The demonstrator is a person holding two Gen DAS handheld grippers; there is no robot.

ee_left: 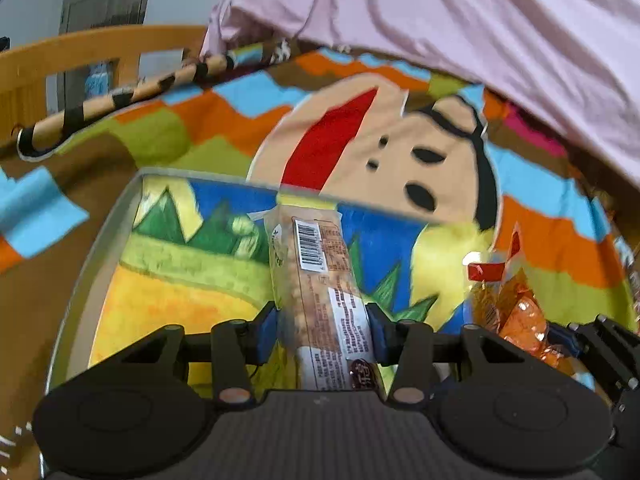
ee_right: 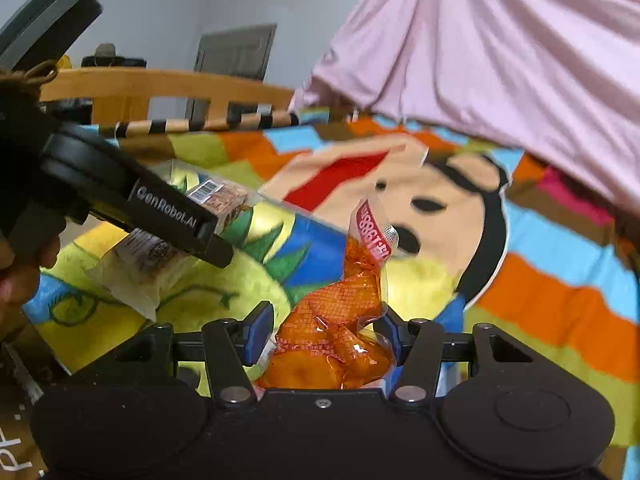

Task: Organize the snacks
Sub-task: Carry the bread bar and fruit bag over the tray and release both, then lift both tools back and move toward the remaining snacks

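Observation:
My left gripper (ee_left: 322,334) is shut on a long brown snack bar pack (ee_left: 316,280) with a barcode, held above a painted tray (ee_left: 96,248). The same pack (ee_right: 152,248) and the left gripper (ee_right: 216,244) show at the left of the right wrist view. My right gripper (ee_right: 324,338) is shut on an orange clear-wrapped snack bag (ee_right: 340,328) with a red-and-white top, near the tray's right end (ee_right: 304,224). That bag also shows at the right of the left wrist view (ee_left: 512,312).
A colourful cartoon blanket (ee_left: 400,152) covers the bed under the tray. A pink sheet (ee_left: 480,20) hangs at the back right. A wooden bed rail (ee_left: 80,52) and a striped stick (ee_left: 120,100) lie at the back left.

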